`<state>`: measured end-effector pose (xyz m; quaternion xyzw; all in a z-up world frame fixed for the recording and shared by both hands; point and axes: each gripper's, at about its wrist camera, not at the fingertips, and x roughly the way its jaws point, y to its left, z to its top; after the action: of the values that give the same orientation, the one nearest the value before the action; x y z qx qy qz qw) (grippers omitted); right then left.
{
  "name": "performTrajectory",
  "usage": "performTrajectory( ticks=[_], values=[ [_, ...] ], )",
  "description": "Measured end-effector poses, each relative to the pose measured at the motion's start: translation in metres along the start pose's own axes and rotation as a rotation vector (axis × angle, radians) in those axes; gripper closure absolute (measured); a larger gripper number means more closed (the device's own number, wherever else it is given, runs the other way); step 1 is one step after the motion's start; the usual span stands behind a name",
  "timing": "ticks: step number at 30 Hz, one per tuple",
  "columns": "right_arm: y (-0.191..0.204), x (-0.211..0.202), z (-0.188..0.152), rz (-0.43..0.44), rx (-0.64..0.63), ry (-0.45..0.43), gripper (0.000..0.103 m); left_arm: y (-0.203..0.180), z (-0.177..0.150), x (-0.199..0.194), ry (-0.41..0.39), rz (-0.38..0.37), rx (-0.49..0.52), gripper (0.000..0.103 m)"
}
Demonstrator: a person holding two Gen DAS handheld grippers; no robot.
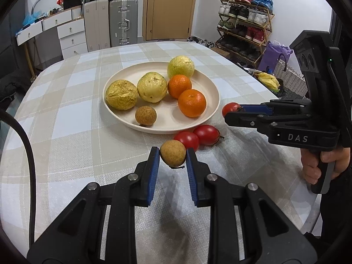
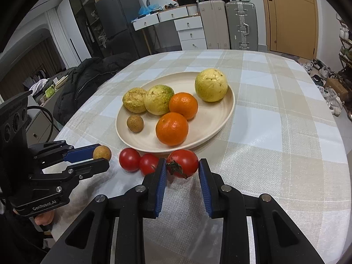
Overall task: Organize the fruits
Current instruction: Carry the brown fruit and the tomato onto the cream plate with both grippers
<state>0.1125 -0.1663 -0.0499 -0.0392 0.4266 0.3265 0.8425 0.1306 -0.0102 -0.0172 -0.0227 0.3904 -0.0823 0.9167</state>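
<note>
Lower centre of each wrist view: the left gripper [image 1: 172, 156] is clamped on a brown longan [image 1: 173, 155], and the right gripper [image 2: 182, 167] is closed on a red tomato [image 2: 183, 163], both above the checked tablecloth [image 1: 66, 121]. Just beyond, two loose tomatoes [image 1: 198, 136] lie touching beside the plate [image 1: 211, 110], which at mid-frame holds three guavas [image 1: 151, 87], two oranges [image 1: 191, 103] and a second longan [image 1: 145, 115].

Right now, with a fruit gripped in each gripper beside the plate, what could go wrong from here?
1. The left gripper pinches the round longan only at its fingertips; it could squirt out and roll.
2. The right gripper clamps a soft tomato; more squeeze may bruise it.
3. Two loose tomatoes lie against the plate rim between both grippers; either hand could knock them rolling across the tablecloth.
</note>
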Motion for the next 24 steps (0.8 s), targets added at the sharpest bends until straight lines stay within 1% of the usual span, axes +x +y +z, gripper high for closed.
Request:
performTrajectory(
  ticks=[9,17,24],
  values=[
    [0.002,-0.013,0.002,0.009,0.001,-0.035,0.073,0.004,0.005,-0.016,-0.077,0.015,-0.016,0.081],
    [0.001,-0.026,0.007,0.016,0.019,-0.105,0.073,0.008,0.009,-0.024,-0.114,0.033,-0.036,0.081],
    [0.003,-0.028,0.007,-0.004,0.017,-0.129,0.073,0.010,0.016,-0.027,-0.150,0.035,-0.050,0.081]
  ],
)
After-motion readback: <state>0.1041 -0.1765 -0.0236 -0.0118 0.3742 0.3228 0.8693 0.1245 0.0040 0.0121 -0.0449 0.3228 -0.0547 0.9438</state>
